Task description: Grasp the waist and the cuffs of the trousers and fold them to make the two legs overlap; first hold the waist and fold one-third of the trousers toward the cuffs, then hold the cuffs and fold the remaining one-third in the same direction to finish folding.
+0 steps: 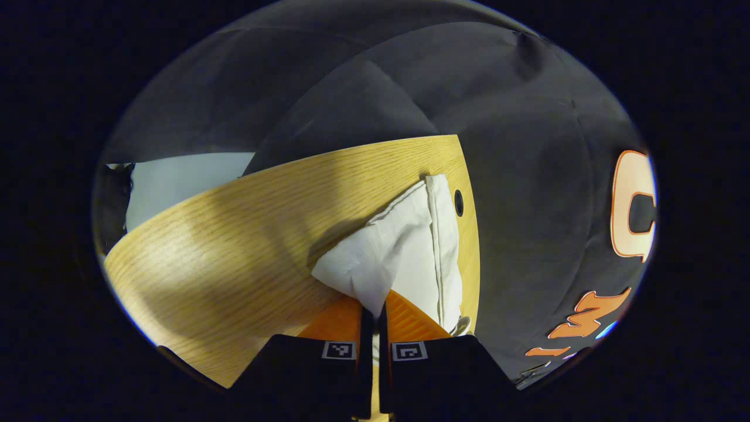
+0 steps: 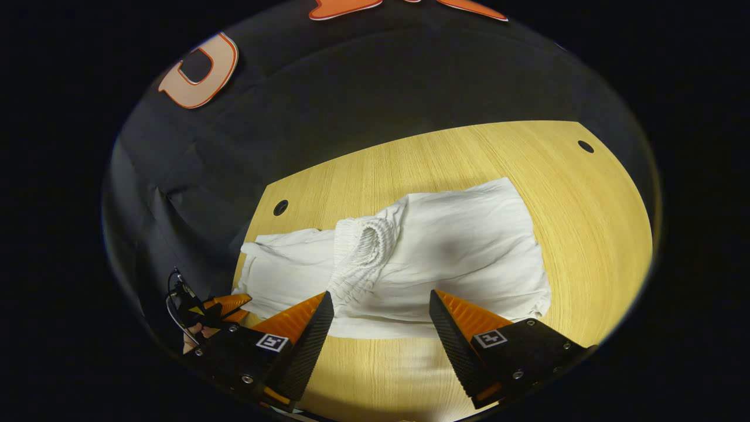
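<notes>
Left gripper view is showing the left gripper point(image 1: 373, 313) pinching a fold of the white trousers point(image 1: 404, 252), both fingers pressing together on the cloth with almost no gap between them. The fabric is rising from the fingers and draping toward the far right edge of the wooden table point(image 1: 234, 234), near a small round hole point(image 1: 459, 203) by that edge.

Right gripper view is showing the right gripper point(image 2: 381, 308) hovering with its fingers spread wide and nothing between them, above the near edge of the table point(image 2: 586, 234). The trousers point(image 2: 457, 246) are lying across the middle of the table, partly folded, with the gathered elastic waist point(image 2: 363, 246) resting on top of the cloth toward the left. The leg end is reaching the table's left edge, where the left gripper point(image 2: 225, 308) is sitting at the cloth's corner. Two round holes point(image 2: 280, 207) are marking the table's far corners.
</notes>
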{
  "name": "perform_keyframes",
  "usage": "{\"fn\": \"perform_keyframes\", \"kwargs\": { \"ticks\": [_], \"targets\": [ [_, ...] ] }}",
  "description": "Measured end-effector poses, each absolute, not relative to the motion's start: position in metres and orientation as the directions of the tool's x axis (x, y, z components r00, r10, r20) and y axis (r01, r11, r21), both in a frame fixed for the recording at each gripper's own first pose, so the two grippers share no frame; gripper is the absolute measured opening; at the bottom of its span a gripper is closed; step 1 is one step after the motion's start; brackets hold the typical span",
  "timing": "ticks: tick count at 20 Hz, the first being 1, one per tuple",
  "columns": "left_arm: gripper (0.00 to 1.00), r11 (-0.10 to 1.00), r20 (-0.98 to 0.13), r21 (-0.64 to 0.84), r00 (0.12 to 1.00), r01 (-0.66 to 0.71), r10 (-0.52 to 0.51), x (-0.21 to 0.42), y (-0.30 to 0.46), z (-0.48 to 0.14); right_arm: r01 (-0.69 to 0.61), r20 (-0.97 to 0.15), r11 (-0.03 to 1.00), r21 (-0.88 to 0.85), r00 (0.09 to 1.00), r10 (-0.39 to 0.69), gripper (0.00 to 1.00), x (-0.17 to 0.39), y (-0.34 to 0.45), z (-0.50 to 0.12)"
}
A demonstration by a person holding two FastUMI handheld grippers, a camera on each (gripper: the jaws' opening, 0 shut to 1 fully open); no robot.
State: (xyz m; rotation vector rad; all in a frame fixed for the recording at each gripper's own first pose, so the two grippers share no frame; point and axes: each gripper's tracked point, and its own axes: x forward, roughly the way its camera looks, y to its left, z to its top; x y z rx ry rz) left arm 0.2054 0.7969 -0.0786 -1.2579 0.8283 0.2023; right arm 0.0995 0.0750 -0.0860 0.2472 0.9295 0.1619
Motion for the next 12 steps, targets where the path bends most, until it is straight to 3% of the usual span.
{"fn": "perform_keyframes", "kwargs": {
  "ticks": [1,12],
  "targets": [
    [0.05,0.352,-0.653,-0.753,0.697,-0.556,-0.296,0.202,0.797,-0.074,-0.032,-0.768,0.961,0.276,0.593,0.240,0.99,0.099,0.071,-0.084],
    [0.03,0.644,-0.508,-0.726,0.819,-0.240,-0.268,0.220,0.768,0.066,-0.040,-0.741,0.964,0.262,0.631,0.228,0.98,0.087,0.032,-0.071]
  ]
}}
